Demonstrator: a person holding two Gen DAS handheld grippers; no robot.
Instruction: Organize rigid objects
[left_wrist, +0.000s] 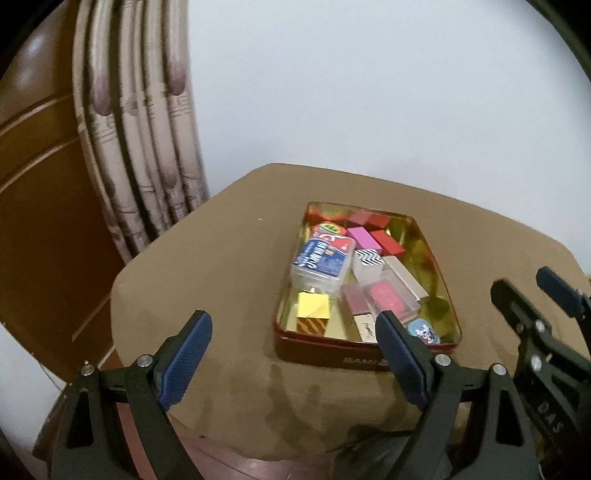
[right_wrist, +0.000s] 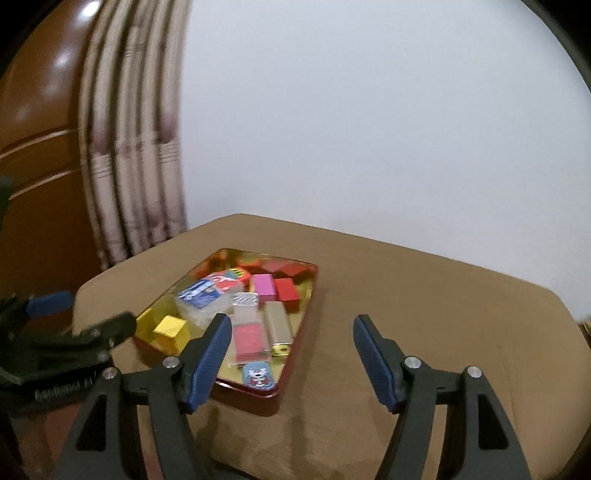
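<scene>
Sitting on the brown-covered table (left_wrist: 229, 258), the red tin (left_wrist: 325, 352) w/ gold inside holds all the small rigid objs. In left wrist view, contents by clock face from tin centre: clear plastic box w/ blue label (left_wrist: 322, 264) at 10, yellow cube (left_wrist: 313, 305) at 8 near the front-left corner, zigzag-pattern box (left_wrist: 367, 260) about centre, pink block (left_wrist: 364, 236) at 12, red blocks (left_wrist: 388, 242) at 1 toward the far end, beige bar (left_wrist: 404, 277) at 3, clear case w/ pink insert (left_wrist: 388, 297) at 5, blue cartoon tag (left_wrist: 424, 331) at 5 in the front-right corner. Some pieces lean on each other; exact stacking hard to tell.

Left gripper (left_wrist: 295, 354) released, jaws spread wide, nothing between them, hovering off the tin's near edge; its right finger overlaps the tin's front wall in view, contact can't tell. Right gripper (right_wrist: 291, 360) also released, wide apart, empty, at approx 4 o'clock of the tin; its left finger overlaps the tin's near rim in its own view. Each gripper shows at the edge of the other's cam.

Outward: striped curtain (left_wrist: 140, 147) at 10 o'clock behind the table, brown wooden door (left_wrist: 40, 184) at 9, white wall (left_wrist: 369, 92) at 12.
</scene>
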